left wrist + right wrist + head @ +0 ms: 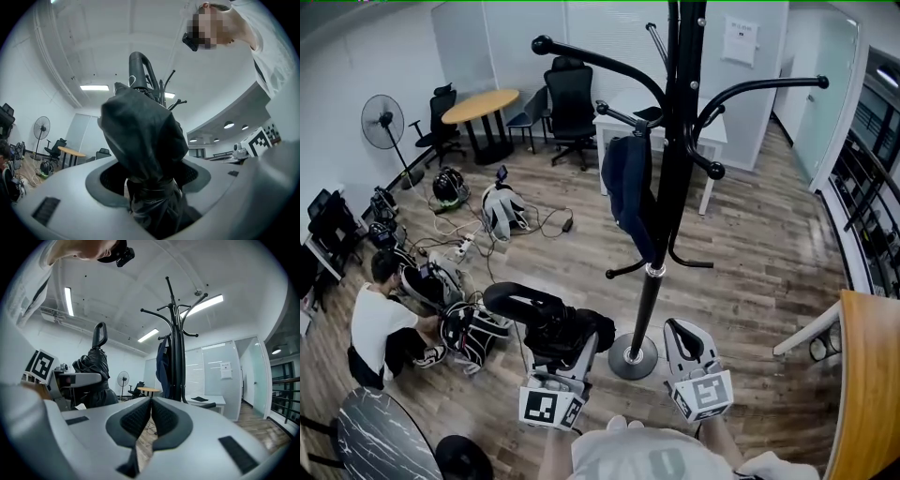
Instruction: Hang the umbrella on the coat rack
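A black folded umbrella (553, 328) with a curved handle (514, 300) sits in my left gripper (558, 345), which is shut on its bunched fabric (145, 154). In the left gripper view the handle (140, 70) rises above the jaws. The black coat rack (670, 187) stands just ahead and right of the umbrella on a round base (633, 356), and a navy garment (628, 187) hangs from one hook. My right gripper (680, 336) is beside the pole's foot, shut with nothing in it, its pads (140, 418) touching. The right gripper view has the rack (176, 357) ahead and the umbrella (96, 371) at left.
A person (380, 323) crouches on the floor at left among bags and cables (502, 211). A dark round table (380, 436) is at bottom left and a wooden tabletop (872, 375) at right. A white desk (717, 131), office chairs and a fan (382, 120) stand farther back.
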Demonstrator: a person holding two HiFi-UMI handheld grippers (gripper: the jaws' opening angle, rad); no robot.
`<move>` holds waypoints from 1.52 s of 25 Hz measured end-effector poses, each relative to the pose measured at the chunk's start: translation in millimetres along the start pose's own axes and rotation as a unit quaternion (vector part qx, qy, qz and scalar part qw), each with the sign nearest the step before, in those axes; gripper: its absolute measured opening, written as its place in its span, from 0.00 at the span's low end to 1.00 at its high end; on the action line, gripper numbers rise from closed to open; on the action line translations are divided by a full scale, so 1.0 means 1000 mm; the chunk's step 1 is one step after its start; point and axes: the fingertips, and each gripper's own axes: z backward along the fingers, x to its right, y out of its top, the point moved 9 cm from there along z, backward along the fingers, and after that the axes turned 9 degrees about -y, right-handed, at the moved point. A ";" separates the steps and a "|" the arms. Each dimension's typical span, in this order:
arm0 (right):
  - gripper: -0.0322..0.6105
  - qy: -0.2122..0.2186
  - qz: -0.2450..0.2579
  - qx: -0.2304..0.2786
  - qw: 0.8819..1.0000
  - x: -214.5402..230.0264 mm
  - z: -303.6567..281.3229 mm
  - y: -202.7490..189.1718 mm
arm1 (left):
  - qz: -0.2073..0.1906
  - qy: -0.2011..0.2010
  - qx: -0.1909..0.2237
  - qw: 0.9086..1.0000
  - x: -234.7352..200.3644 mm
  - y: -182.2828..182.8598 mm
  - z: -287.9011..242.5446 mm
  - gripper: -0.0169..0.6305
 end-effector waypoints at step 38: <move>0.10 -0.002 -0.028 -0.001 1.000 0.002 0.028 0.001 | -0.051 -0.154 0.001 0.987 -0.039 0.189 -0.107 0.50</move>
